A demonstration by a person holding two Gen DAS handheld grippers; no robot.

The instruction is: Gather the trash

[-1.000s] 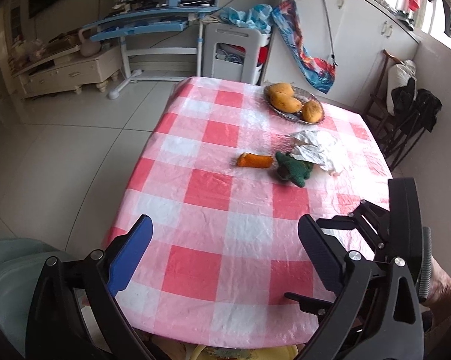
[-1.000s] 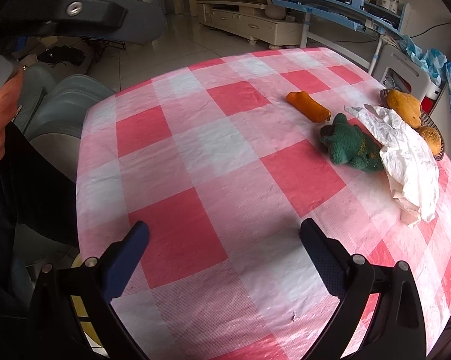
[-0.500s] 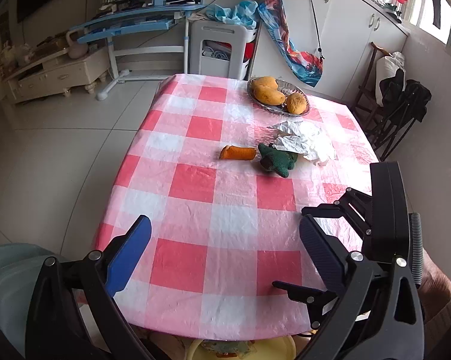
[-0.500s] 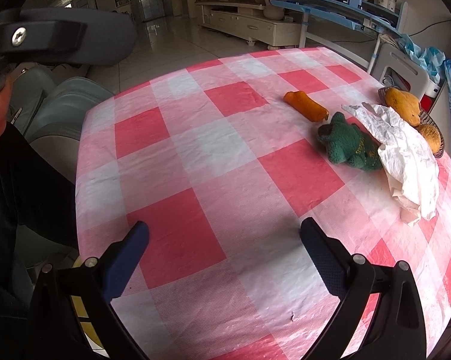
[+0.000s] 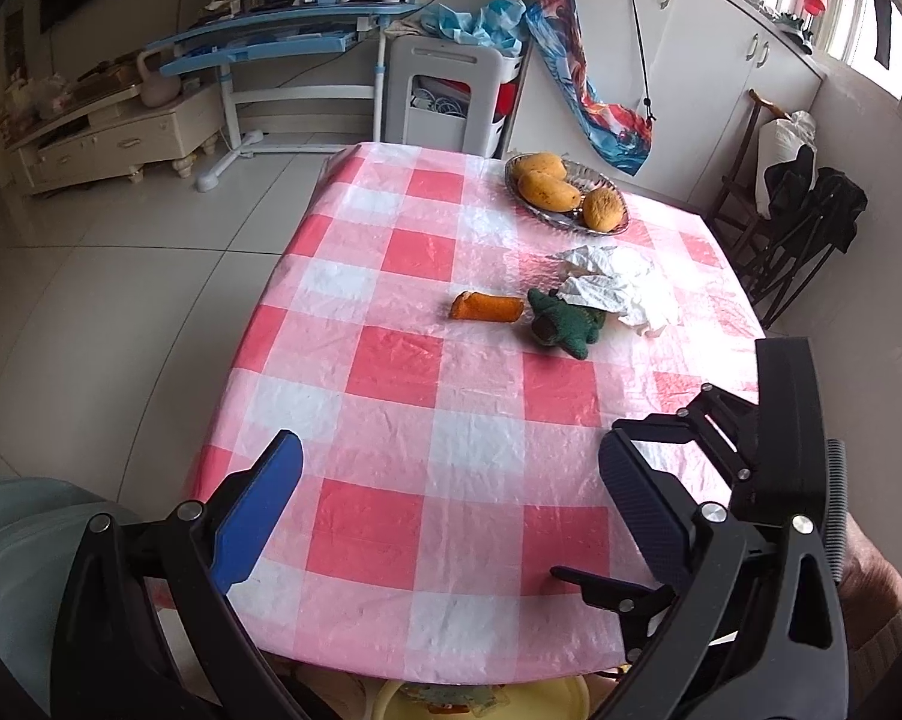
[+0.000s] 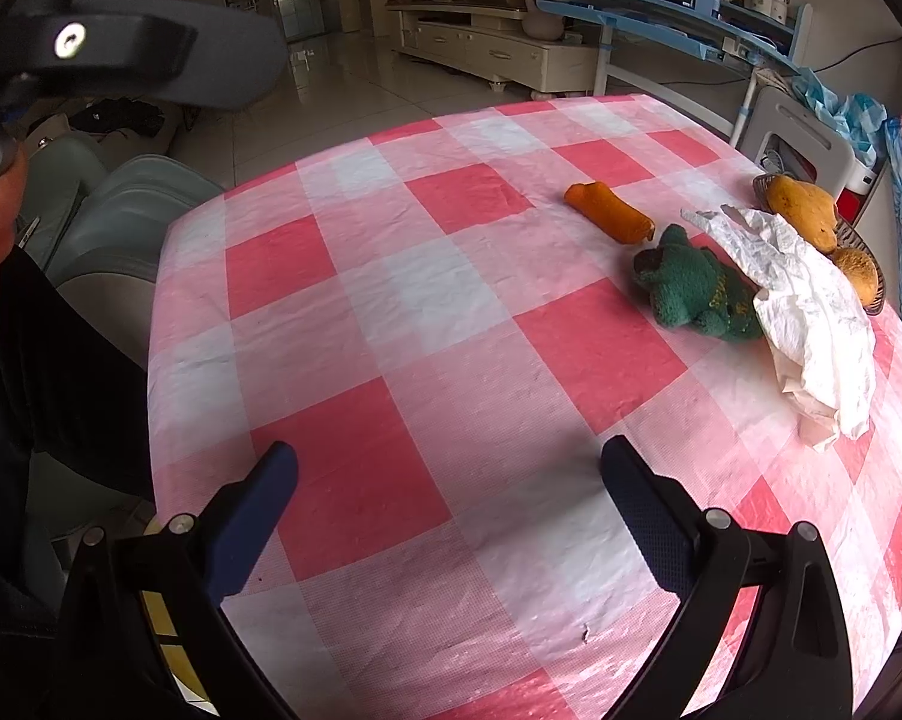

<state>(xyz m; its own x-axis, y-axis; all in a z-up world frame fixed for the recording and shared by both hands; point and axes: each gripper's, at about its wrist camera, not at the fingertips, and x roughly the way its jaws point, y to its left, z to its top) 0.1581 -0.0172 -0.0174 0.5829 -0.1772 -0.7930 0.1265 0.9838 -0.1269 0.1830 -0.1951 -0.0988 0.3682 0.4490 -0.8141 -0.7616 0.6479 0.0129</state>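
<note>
A crumpled white paper (image 5: 619, 288) (image 6: 805, 312) lies on the pink checked tablecloth (image 5: 390, 372) (image 6: 451, 312), far right. Touching it is a green knitted toy (image 5: 562, 327) (image 6: 694, 288), and beside that an orange piece (image 5: 487, 306) (image 6: 610, 219). My left gripper (image 5: 447, 480) is open and empty above the table's near edge. My right gripper (image 6: 447, 480) is open and empty over the near part of the table, well short of the objects. The right gripper's body shows in the left wrist view (image 5: 769, 480).
A dish of orange-yellow fruit (image 5: 568, 192) (image 6: 823, 228) stands at the table's far end. A grey-green seat (image 6: 126, 210) sits by the table's left side. A yellow bin (image 5: 481, 699) shows under the near edge. Folded dark chairs (image 5: 805, 222) stand at right.
The left gripper has pulled back and risen, so the table looks farther away. The right gripper has stayed almost still. Both stay open.
</note>
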